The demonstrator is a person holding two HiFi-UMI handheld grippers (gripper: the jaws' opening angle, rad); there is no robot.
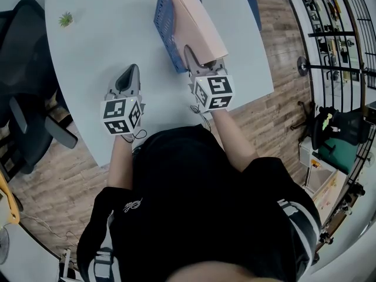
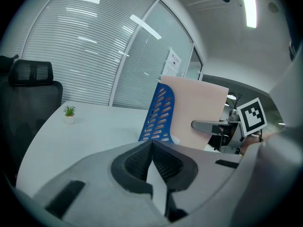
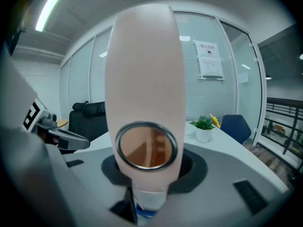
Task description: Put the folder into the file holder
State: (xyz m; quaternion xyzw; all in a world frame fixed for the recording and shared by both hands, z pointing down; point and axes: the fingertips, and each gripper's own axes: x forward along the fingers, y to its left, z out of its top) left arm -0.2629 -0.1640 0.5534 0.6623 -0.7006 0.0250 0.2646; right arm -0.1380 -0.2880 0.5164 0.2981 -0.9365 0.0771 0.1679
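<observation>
1. r gripper (image 1: 195, 59) clamped on spine end of pink folder (image 1: 200, 22).
2. folder stands on edge, tilted, touching right side of blue file holder (image 1: 164, 22) on white table (image 1: 100, 46); can't tell if its bottom edge is inside.
3. l gripper (image 1: 132, 70) jaws together, nothing betw them, left of holder, well apart.
</observation>
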